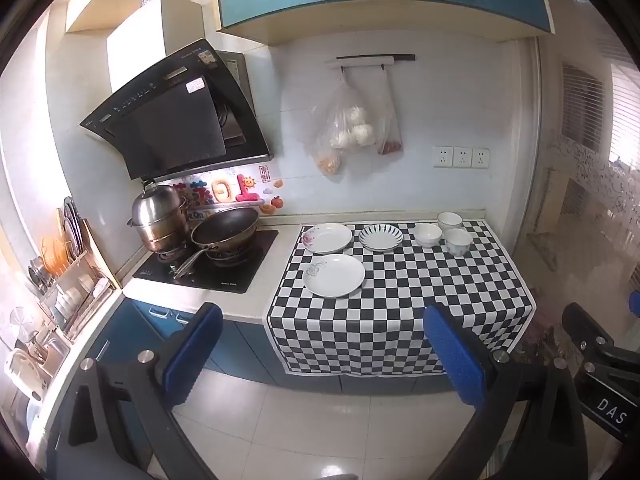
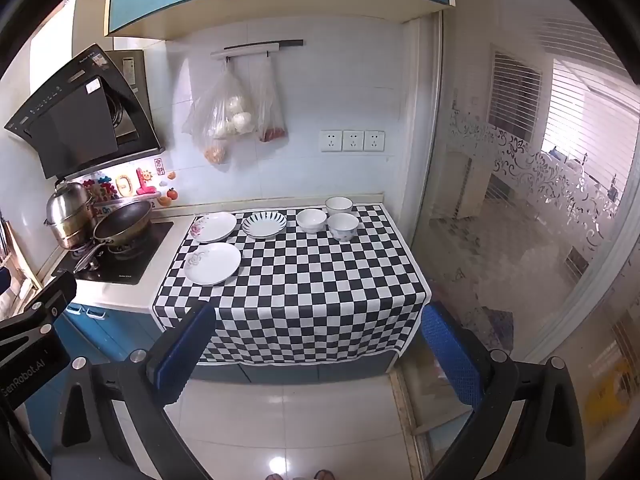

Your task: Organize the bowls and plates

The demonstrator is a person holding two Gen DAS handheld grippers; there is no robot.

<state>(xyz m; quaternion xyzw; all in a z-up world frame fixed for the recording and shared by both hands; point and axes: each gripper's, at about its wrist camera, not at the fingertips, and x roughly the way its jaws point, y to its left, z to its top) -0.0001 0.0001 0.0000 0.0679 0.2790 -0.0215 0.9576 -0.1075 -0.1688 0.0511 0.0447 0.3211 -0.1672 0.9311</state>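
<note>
Two pairs of fingers stand spread wide with nothing between them: the left gripper (image 1: 320, 348) and the right gripper (image 2: 316, 348) each show flat blue ribbed pads (image 1: 454, 356) on black angular arms with round metal bolts. Below both lies a glossy pale tiled floor (image 1: 304, 420). Ahead of the fingers, well apart from them, a black-and-white chequered cloth (image 2: 304, 280) drapes over the counter (image 1: 240, 300) and hangs down its front edge. Nearest the fingers on that cloth sits a round, shallow white plate with a grey flower (image 1: 334, 275). Beyond it, side by side, lie a white plate with a pink flower (image 1: 327, 237) and a smaller plate with dark radiating stripes (image 1: 381, 237). Further to the right, three small, smooth white bowls (image 1: 427, 234) cluster close together, one of them with a faint blue pattern (image 1: 458, 241). Left of the cloth, a dark frying pan (image 1: 224, 226) with a long metal handle and a shiny steel steamer pot (image 1: 160, 218) stand on a black glass hob (image 1: 208, 268). Clear plastic bags (image 1: 344, 124) hang from a wall rail above the plates.
</note>
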